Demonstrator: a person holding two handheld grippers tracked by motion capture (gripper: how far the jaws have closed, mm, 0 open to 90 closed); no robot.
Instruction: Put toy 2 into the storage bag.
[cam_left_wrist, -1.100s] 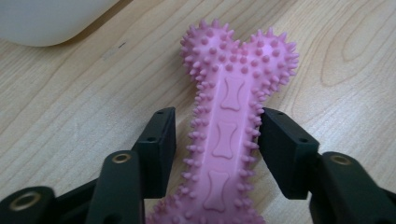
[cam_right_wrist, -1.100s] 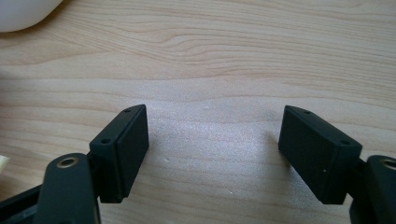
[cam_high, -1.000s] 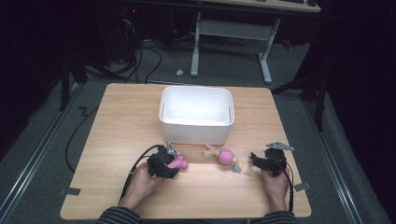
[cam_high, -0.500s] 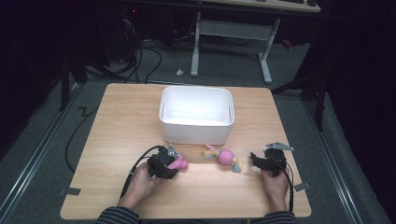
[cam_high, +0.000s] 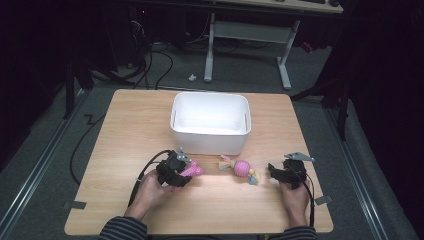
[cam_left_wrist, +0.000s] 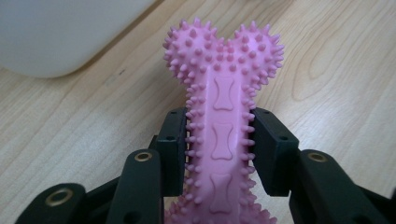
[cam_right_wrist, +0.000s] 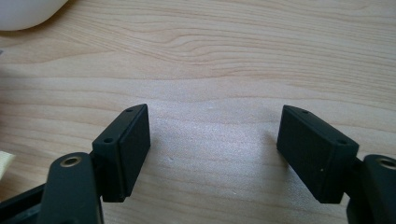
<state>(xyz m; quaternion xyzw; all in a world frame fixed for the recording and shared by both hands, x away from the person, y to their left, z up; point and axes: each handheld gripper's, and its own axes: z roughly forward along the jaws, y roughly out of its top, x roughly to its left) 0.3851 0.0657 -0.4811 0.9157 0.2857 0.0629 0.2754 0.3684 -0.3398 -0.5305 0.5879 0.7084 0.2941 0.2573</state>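
A pink spiky bone toy (cam_left_wrist: 223, 93) lies on the wooden table (cam_high: 130, 125) just in front of the white bin (cam_high: 210, 142). My left gripper (cam_left_wrist: 219, 126) is shut on its shaft, both pads pressed against the spikes; from above the bone (cam_high: 194, 170) sticks out of the left gripper (cam_high: 184, 171) toward the right. A pink ball toy with coloured rope ends (cam_high: 242, 168) rests mid-table. To its right, my right gripper (cam_high: 274, 172) stands open near the tabletop; its jaws (cam_right_wrist: 215, 130) have just been closing a little, with bare wood between them.
The white bin's rim (cam_high: 210, 96) shows an empty inside; its corner (cam_right_wrist: 23, 11) sits far off in the right gripper view. Table edges run close behind both hands. Cables and a desk frame (cam_high: 247, 30) lie on the dark floor beyond.
The left gripper has shifted slightly on the pink bone. The right hand has kept still.
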